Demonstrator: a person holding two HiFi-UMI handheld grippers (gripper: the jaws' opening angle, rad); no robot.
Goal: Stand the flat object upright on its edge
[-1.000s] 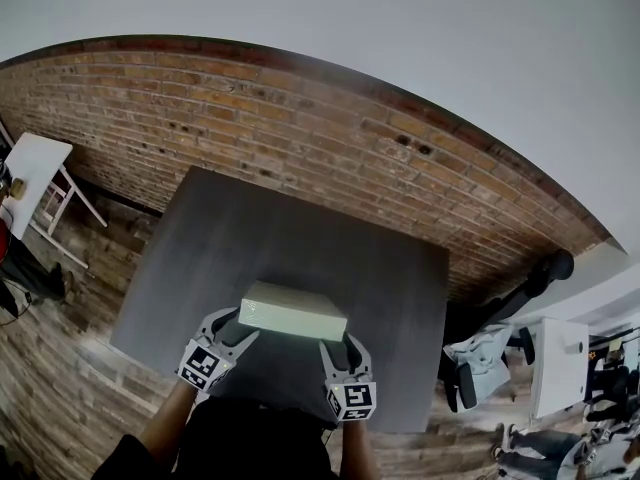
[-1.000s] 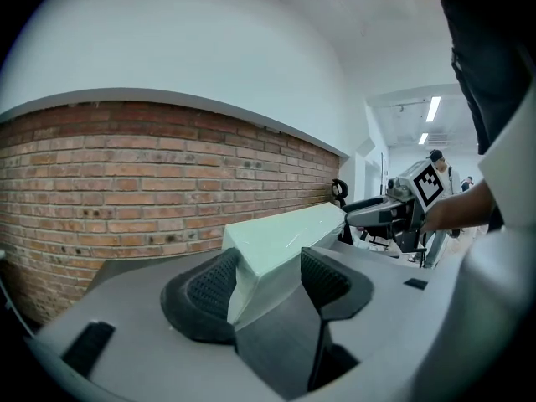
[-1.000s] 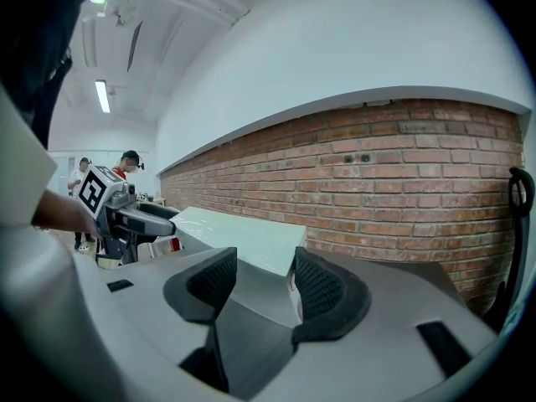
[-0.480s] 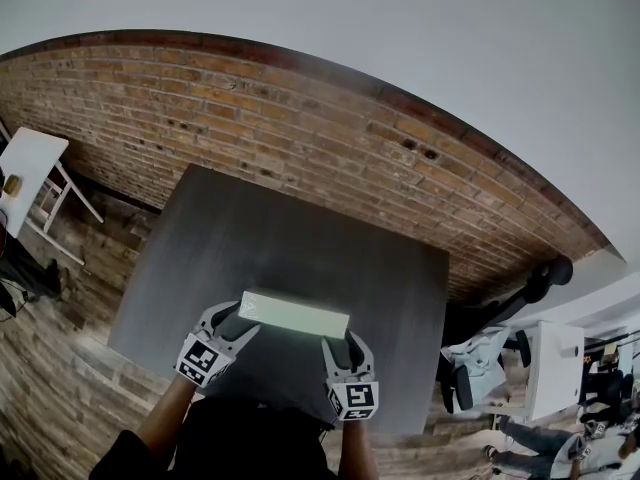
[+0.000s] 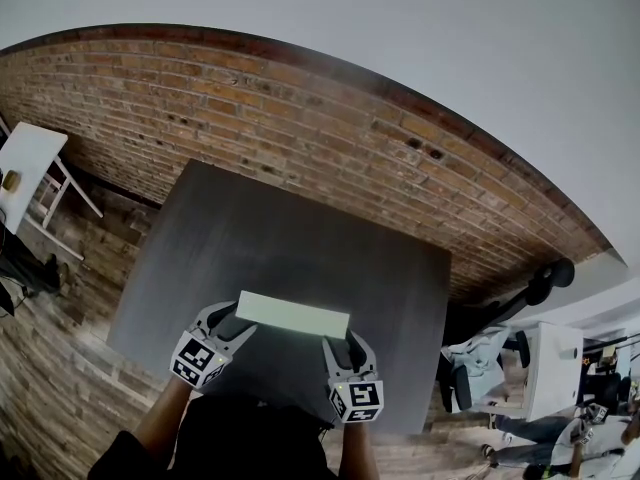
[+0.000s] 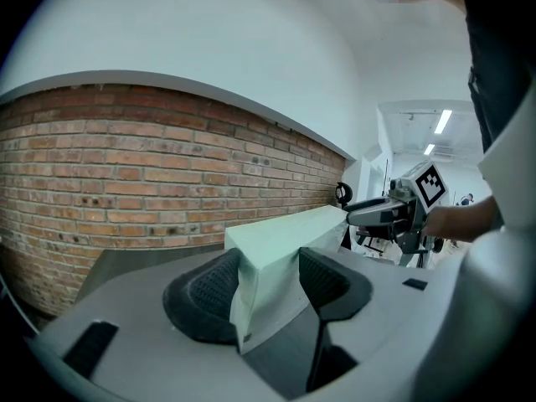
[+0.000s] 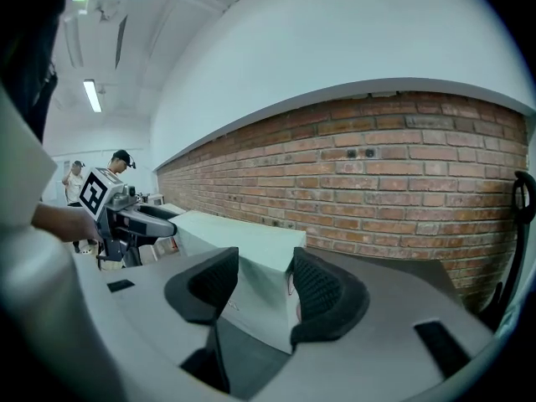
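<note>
The person stands right up against the near side of a dark grey table (image 5: 300,228), a gripper in each hand, with a pale greenish-white box (image 5: 293,315) caught between the two. The left gripper (image 5: 231,323) has the box's left end and the right gripper (image 5: 344,342) has its right end, so the box spans the gap between them, running across in front of the person over the near part of the table. From above only a long, narrow face of the box shows, turned upward, with the broad sides going down out of sight. I can't tell whether its lower edge is touching the table top or hanging just clear of it. In the left gripper view the two ribbed black pads (image 6: 209,287) sit on either side of the box's end, pinching it across its thickness. The right gripper view shows the same thing, its pads (image 7: 316,287) clamped against the two broad faces at the other end. Each gripper can be seen from the other's camera, at the far end of the box. Beyond the table runs a red brick wall (image 5: 250,108) under white plaster. A white folding table (image 5: 30,168) stands off to the left and an office chair (image 5: 478,356) off to the right, on a wood floor (image 5: 60,388).
</note>
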